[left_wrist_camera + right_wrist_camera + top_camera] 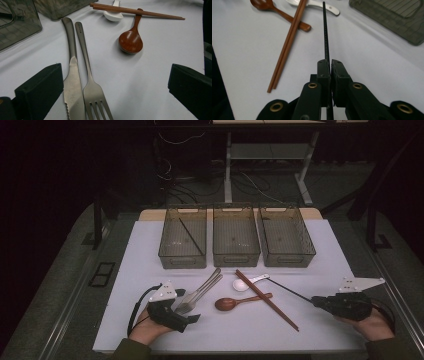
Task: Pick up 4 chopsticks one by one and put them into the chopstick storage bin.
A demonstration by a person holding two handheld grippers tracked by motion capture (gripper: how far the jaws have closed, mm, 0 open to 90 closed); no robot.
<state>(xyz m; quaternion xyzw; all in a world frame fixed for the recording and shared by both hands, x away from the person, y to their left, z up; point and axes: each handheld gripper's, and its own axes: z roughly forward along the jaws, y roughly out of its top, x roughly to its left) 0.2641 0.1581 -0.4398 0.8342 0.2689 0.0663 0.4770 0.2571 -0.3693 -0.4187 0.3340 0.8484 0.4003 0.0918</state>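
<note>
White table covering spans the work surface, with a dark floor and desk legs beyond its far edge.

Task object: one thin black chopstick. It is clamped at its near end between the closed jaws of the right gripper, at the near right of the table. The long axis runs from the jaws toward the far left, the free tip reaching almost to the white ceramic spoon. In the right gripper view the black stick extends straight out ahead of the jaws.

Adjacent items: a pair of brown wooden chopsticks lies diagonally over the handle of a reddish-brown wooden spoon.

Left gripper rests at the near left with jaws apart and holding nothing; a steel table knife and a steel fork lie between them.

Three smoky transparent plastic bins stand in a row at the far side. The left bin holds another black stick. That bin lies far-left of the held chopstick, roughly along its axis, and the right hand carries the load.
</note>
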